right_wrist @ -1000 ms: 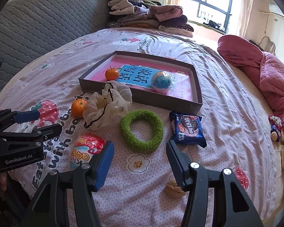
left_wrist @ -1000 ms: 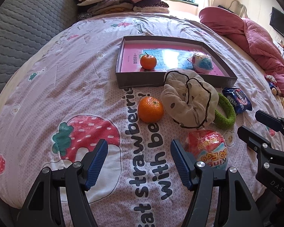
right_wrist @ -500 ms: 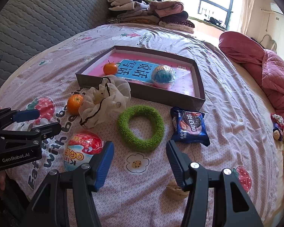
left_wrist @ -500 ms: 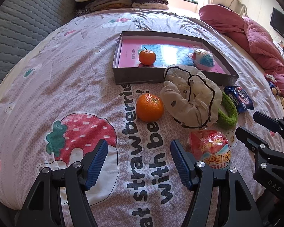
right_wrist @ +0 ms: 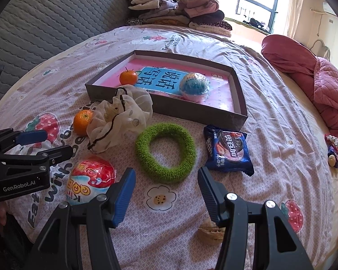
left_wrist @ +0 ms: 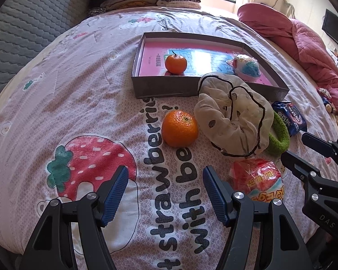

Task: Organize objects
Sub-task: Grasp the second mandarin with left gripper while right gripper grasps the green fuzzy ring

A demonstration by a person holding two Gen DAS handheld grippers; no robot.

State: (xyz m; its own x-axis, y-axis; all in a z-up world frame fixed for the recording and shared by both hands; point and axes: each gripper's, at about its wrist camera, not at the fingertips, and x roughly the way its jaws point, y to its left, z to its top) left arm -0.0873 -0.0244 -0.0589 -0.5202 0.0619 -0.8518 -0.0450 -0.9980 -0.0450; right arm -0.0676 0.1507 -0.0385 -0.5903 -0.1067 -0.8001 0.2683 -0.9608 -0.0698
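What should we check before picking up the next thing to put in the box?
1. Left gripper jaws open, nothing between them: ok.
2. Right gripper jaws open, holding nothing: ok.
3. Box has free room beside its orange and wrapped ball: ok.
4. Loose orange on the bedspread, nothing on top of it: ok.
5. Green ring uncovered in the right wrist view: ok.
6. Whether the cream scrunchie hides anything beneath it: cannot tell.

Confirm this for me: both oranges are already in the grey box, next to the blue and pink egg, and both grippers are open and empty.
Not quite. Only one orange is in the grey box, with the blue and pink egg. The other orange lies on the bedspread in front of the box, beside the cream scrunchie, as the left wrist view shows. The left gripper and right gripper are open and empty.
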